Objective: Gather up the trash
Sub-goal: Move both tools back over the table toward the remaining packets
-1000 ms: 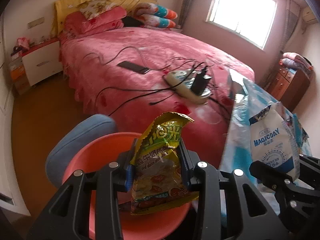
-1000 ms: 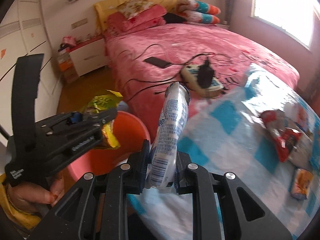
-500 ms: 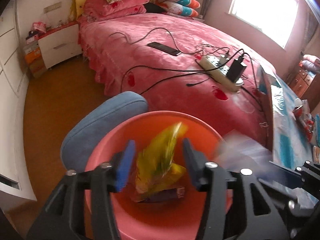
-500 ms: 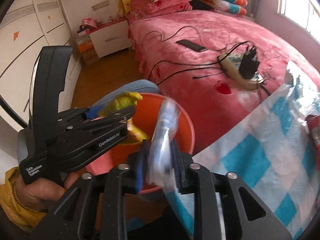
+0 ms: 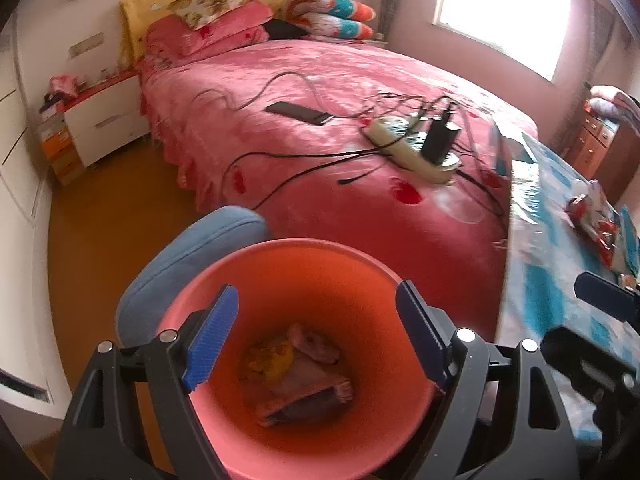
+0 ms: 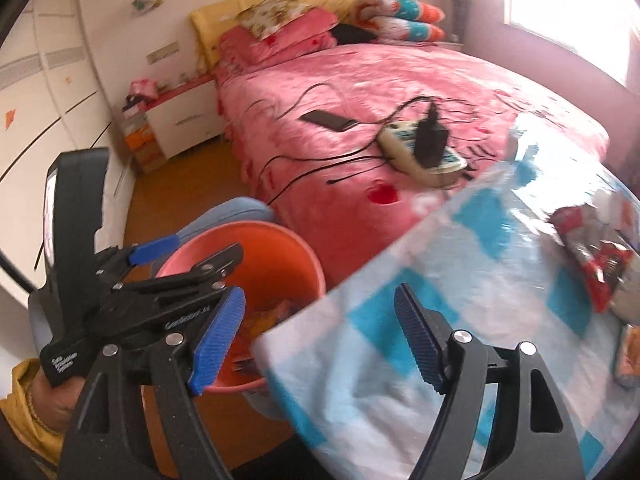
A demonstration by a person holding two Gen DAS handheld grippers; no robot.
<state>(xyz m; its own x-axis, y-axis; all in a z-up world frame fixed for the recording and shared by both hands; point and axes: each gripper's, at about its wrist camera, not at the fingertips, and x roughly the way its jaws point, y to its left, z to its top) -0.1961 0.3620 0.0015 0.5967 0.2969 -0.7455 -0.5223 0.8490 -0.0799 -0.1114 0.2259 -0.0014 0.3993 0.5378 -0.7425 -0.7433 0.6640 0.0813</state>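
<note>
Now that both wrappers (image 5: 296, 376) have dropped from the jaws into the bucket (image 5: 280, 252), the left gripper (image 5: 316, 336) and right gripper (image 6: 320, 336) stand spread and empty, so more trash (image 6: 596, 256), at two o'clock on the checked cloth (image 6: 460, 280), is probably next.

white lettering on left tongs (image 6: 192, 254) body, too blurred to read

A pink-covered bed (image 5: 320, 92) fills the room; a white nightstand (image 5: 106, 122) stands beside its yellow headboard (image 5: 160, 4); bright window (image 5: 504, 12) at right; brown floor (image 5: 116, 216).
</note>
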